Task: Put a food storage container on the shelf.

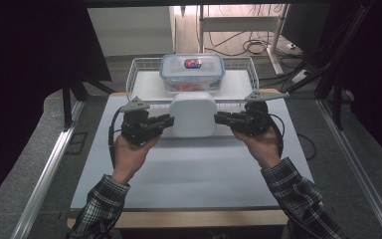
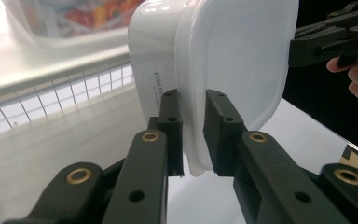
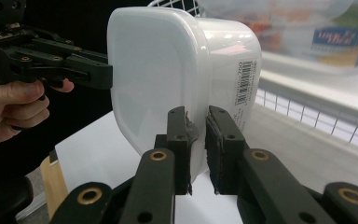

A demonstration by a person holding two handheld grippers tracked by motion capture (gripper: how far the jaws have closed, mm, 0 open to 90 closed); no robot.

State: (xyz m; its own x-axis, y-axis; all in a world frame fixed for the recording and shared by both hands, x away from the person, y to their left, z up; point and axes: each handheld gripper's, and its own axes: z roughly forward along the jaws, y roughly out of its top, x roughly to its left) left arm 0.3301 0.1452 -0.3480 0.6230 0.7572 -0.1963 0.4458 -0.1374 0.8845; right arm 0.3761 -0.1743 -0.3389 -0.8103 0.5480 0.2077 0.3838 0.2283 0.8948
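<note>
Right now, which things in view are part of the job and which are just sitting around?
In the job:
- white lidded container, pinched at the rim on both sides
- left gripper, jaws shut on its left edge
- right gripper, jaws shut on its right edge

Lying about:
- wire basket behind it
- clear food box with a blue-trimmed lid, in the basket
- white table top

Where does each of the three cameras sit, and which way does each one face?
High view: above the table, facing forward and down; both forearms, left gripper, right gripper.
Left gripper view: rides that gripper, facing the white container; own jaws.
Right gripper view: likewise; own jaws.
Shared: container, wire basket.
</note>
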